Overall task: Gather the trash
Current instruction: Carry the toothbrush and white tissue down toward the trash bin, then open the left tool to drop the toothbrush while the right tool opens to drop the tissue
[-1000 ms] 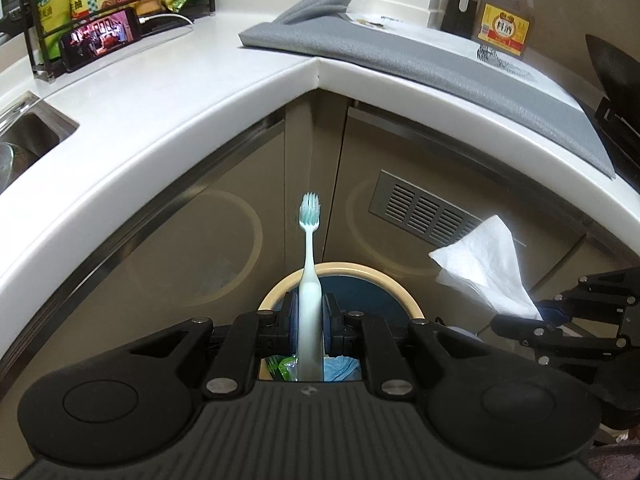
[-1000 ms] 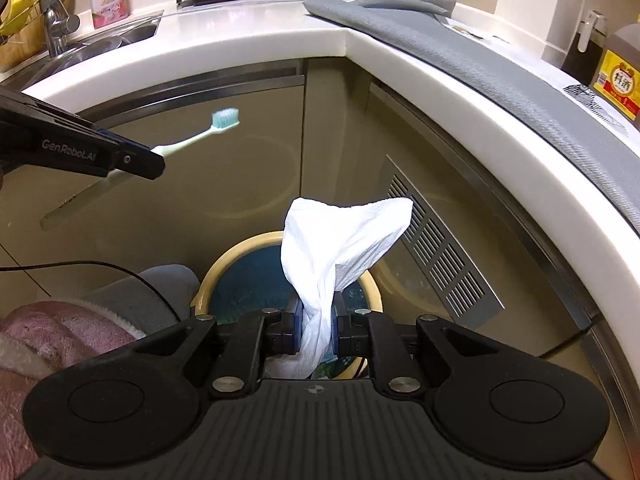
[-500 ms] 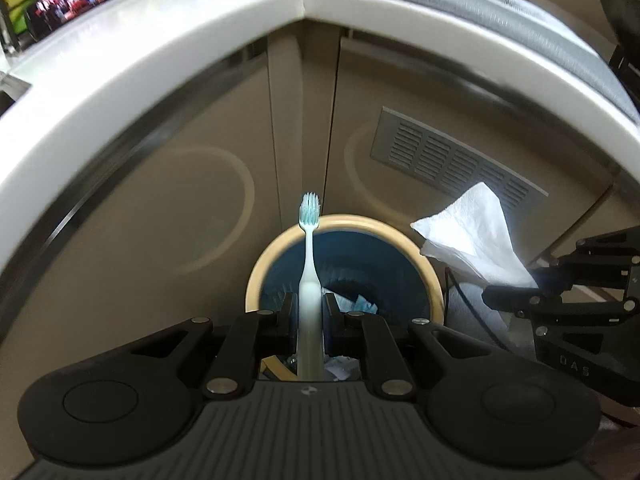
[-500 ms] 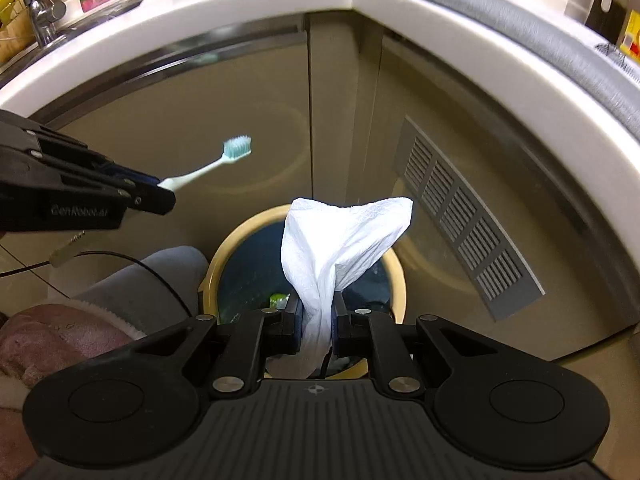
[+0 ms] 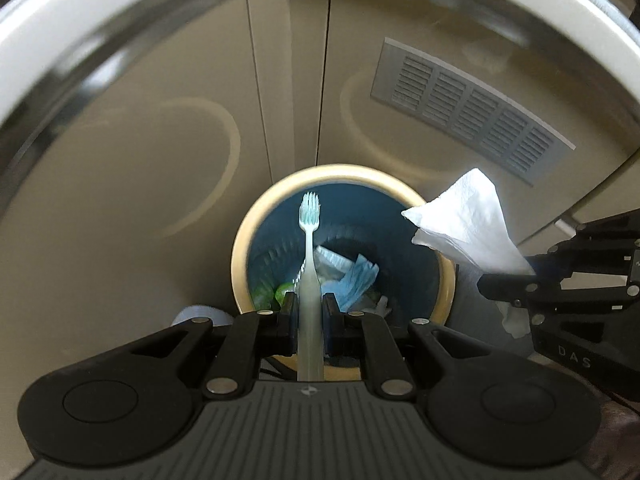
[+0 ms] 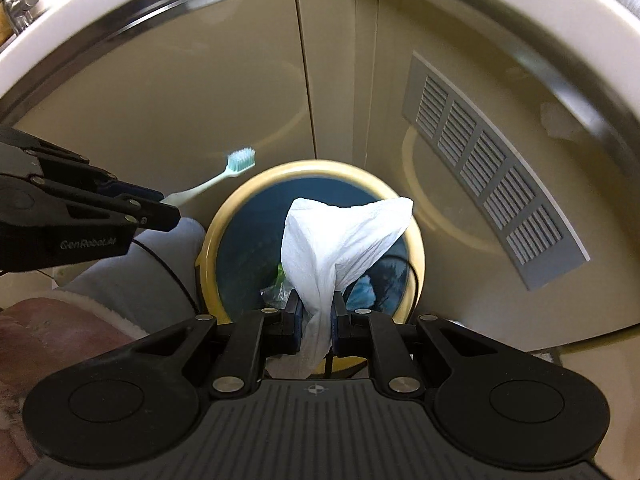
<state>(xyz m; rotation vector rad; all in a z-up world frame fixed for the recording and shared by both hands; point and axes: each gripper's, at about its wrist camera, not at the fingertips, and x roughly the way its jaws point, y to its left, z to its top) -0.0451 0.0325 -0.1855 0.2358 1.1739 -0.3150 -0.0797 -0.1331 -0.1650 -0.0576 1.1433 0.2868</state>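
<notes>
My left gripper [image 5: 309,312] is shut on a pale green toothbrush [image 5: 309,256], held upright with its bristles over the open mouth of a round bin [image 5: 446,276] with a tan rim and blue inside. My right gripper [image 6: 316,314] is shut on a crumpled white tissue [image 6: 340,236], held above the same bin [image 6: 416,240]. The right gripper with the tissue [image 5: 468,224] shows at the right of the left wrist view. The left gripper with the toothbrush [image 6: 224,178] shows at the left of the right wrist view. Blue and green trash lies inside the bin.
Beige cabinet doors [image 5: 160,160] stand behind the bin, with a grey vent grille [image 5: 468,108] at the right. The white counter edge [image 5: 100,20] curves overhead. My grey trouser leg and pink slipper [image 6: 60,328] are left of the bin. A black cable [image 6: 412,276] hangs over the rim.
Both grippers have dropped lower and come closer to the bin. The counter top has left the view and the bin mouth now fills the centre. Both holds are unchanged.
</notes>
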